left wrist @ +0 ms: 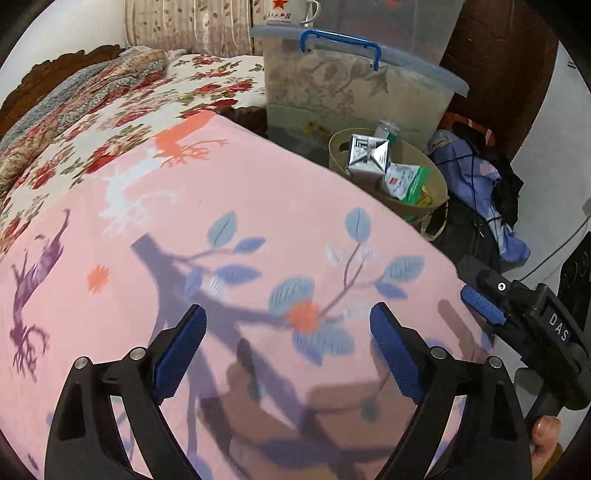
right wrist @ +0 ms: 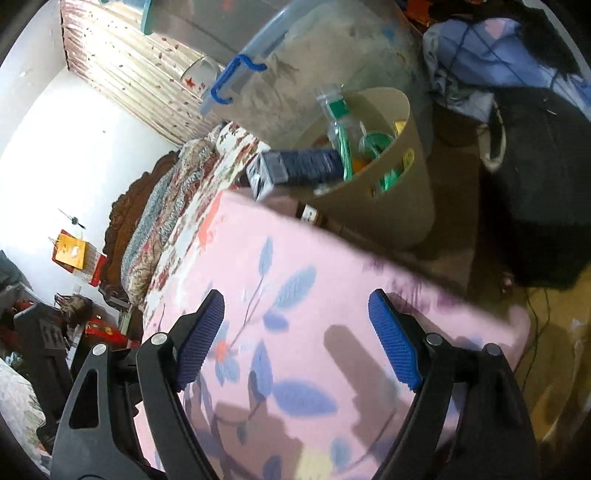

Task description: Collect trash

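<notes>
A beige waste bin (left wrist: 436, 184) stands past the far edge of the pink bed, holding a silver carton (left wrist: 365, 155), a green-and-white packet (left wrist: 406, 181) and a plastic bottle (left wrist: 386, 131). In the right wrist view the bin (right wrist: 399, 199) holds the bottle (right wrist: 338, 122) and green wrappers, with a dark blue carton (right wrist: 299, 166) lying over its rim. My left gripper (left wrist: 288, 347) is open and empty above the pink sheet. My right gripper (right wrist: 295, 339) is open and empty above the sheet; it also shows at the right of the left wrist view (left wrist: 517, 306).
A clear storage box with a blue handle (left wrist: 351, 77) stands behind the bin, a star-printed mug (left wrist: 288, 13) on it. Dark bags and blue cloth (left wrist: 487, 192) lie right of the bin. The pink sheet (left wrist: 221, 240) and floral bedding (left wrist: 110, 122) cover the bed.
</notes>
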The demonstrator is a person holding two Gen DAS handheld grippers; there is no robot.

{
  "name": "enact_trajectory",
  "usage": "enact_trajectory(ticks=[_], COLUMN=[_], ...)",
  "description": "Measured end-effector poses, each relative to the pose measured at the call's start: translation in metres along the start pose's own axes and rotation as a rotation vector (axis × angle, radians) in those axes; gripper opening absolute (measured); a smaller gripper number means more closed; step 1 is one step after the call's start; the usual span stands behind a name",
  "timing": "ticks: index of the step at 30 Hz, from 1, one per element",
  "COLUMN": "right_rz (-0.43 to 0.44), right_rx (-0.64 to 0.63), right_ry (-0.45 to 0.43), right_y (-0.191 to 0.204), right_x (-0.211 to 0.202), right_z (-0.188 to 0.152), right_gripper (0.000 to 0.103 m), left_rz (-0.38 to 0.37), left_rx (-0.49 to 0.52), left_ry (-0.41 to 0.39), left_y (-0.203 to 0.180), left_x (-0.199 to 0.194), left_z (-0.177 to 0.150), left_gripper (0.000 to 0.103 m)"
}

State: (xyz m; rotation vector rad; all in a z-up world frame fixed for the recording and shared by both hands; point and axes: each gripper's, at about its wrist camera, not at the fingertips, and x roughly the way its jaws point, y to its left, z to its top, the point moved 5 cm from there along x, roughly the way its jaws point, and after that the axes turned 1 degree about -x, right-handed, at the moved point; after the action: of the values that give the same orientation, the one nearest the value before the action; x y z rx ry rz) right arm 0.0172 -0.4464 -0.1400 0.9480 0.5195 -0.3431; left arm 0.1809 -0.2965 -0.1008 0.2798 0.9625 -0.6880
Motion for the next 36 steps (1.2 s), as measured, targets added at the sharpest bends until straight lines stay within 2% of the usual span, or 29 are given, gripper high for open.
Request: enact_trajectory(ticks=[8, 13, 18, 27, 31, 36], right_rz=[-0.024, -0.023, -0.021, -0.012, -0.025, -0.022], right_rx=[-0.042, -0.066, -0.093, -0.127, -0.150, -0.168], right_ry=[-0.036, -0.043, -0.052, -0.068, -0.104, -0.135], right_y=[0.024, 0.040, 0.055, 0.076, 0.085, 0.092], right_x=[-0.031, -0.045, -0.058, -0.075, -0.085, -0.093], right_z=[-0.020, -0.030, -0.039, -0.047, -0.049, -0.051], right_gripper=[0.082, 0.086, 0.091, 0.092, 0.098, 0.099], left_rz=[0.014, 0.043, 0.068, 0.103, 0.143, 0.172], left_rx=[-0.027, -0.025, -0.025, -0.029, -0.025, -0.018], left_ry=[-0.058, -0.089, -0.118, -0.163, -0.207, -0.243], left_y=[0.010, 0.015, 0.019, 0.025, 0.026, 0.027], left_x=[-0.038, -0.059, -0.076, -0.101, -0.116, -0.130], left_z=[-0.027, -0.036, -0.041, -0.047, -0.047, -0.046], left_gripper=[0.094, 0.094, 0.094, 0.094, 0.094, 0.094])
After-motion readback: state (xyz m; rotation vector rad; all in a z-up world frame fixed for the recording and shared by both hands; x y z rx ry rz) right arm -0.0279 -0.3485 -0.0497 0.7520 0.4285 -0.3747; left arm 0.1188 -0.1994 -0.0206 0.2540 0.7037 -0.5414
